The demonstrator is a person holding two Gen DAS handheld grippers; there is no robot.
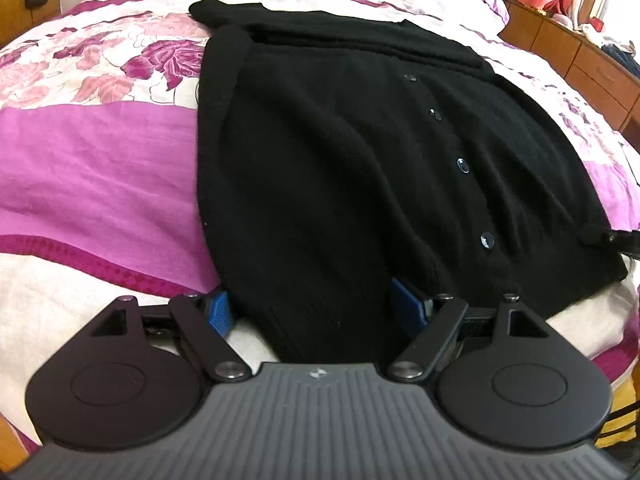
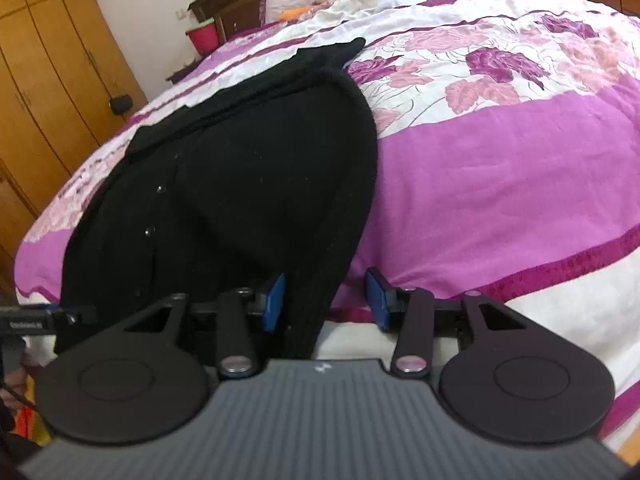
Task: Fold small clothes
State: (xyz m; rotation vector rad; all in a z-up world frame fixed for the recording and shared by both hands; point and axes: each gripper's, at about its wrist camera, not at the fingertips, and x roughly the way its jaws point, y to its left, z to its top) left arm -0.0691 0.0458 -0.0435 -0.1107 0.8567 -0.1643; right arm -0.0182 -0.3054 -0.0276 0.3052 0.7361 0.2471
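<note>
A: So where does the black cardigan (image 1: pixel 344 168) lie?

B: Flat on the bed (image 1: pixel 92 168), across a pink and white floral bedspread (image 2: pixel 520 152). A row of dark buttons (image 1: pixel 464 166) runs down its front, and one sleeve looks folded across the far end.

A: And the left gripper (image 1: pixel 316 312)?

B: Its jaws are spread wide at the near hem. The ribbed edge of the cardigan sits between the blue pads (image 1: pixel 218 312), but they do not pinch it.

A: The right gripper (image 2: pixel 328 300)?

B: Spread apart too. A narrow ribbed corner of the hem runs between its pads (image 2: pixel 276 300), close against the left one, with bedspread showing by the other. Nothing is clamped.

A: Anything else around?

B: A wooden wardrobe (image 2: pixel 48 80) beside the bed and a pink pot (image 2: pixel 204 38) near the headboard (image 2: pixel 236 4).
</note>
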